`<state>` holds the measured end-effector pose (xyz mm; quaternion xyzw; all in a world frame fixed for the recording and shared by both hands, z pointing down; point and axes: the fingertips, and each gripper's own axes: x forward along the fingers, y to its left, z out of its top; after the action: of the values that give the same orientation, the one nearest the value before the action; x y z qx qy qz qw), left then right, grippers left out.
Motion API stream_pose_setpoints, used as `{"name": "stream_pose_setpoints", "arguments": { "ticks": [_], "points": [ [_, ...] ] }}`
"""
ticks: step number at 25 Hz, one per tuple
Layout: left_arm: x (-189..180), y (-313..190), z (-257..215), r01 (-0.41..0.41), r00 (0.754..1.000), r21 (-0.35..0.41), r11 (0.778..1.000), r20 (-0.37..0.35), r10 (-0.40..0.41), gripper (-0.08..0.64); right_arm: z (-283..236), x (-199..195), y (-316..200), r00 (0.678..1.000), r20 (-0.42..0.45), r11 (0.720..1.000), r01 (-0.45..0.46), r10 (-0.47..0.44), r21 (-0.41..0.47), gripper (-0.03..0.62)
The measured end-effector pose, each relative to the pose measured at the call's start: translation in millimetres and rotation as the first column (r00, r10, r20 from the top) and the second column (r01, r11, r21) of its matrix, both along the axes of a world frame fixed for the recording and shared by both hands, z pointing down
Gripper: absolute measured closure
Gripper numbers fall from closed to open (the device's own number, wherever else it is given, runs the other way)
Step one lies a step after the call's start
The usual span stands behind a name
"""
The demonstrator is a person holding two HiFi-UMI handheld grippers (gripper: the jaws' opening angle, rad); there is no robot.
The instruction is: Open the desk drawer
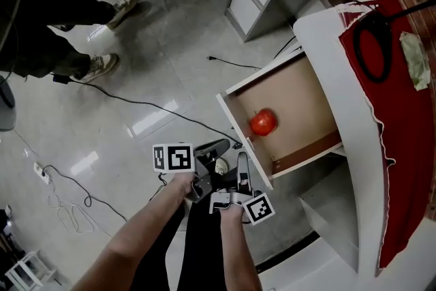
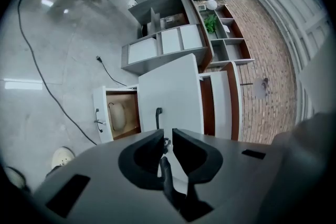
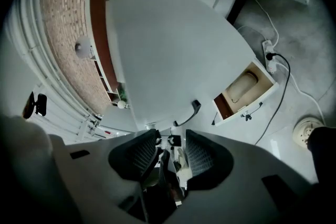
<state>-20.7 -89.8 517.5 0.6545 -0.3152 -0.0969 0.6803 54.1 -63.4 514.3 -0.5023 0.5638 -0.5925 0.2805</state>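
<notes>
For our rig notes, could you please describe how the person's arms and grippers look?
Both forearms are bare. The left gripper and right gripper have grey bodies, dark curved jaws, and white cubes with black square markers.

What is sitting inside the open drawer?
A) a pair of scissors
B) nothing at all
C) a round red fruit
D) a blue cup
C: the head view shows a round red fruit, which looks like an apple, lying alone on the wooden floor of the pulled-out drawer.
</notes>
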Motion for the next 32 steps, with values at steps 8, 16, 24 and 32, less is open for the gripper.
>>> {"name": "stream_pose_setpoints", "arguments": {
  "ticks": [8,16,24,32],
  "points": [
    [-5.7,40.4,-63.0,-0.07,0.992,0.107,0.992,0.112,0.058,0.529,-58.0,-29.3,33.6,0.98,-0.086,0.983,0.182,-0.182,-0.002,0.454],
    [-4.9,61.7,-150.9,-0.185,0.965,0.268,0.945,0.233,0.123,0.549,-146.0,-38.9,34.3,0.954,-0.208,0.974,0.226,-0.214,0.034,0.575],
    [-17.7,75.1,-248.9,-0.263,0.935,0.435,0.861,0.335,0.117,0.549,-253.6,-30.6,35.8,0.892,-0.398,0.939,0.3,-0.213,0.17,0.574],
    [-28.4,87.1,-330.2,-0.266,0.936,0.562,0.783,0.344,0.072,0.549,-346.6,-20.5,47.8,0.765,-0.615,0.884,0.408,-0.194,0.229,0.574]
  ]
}}
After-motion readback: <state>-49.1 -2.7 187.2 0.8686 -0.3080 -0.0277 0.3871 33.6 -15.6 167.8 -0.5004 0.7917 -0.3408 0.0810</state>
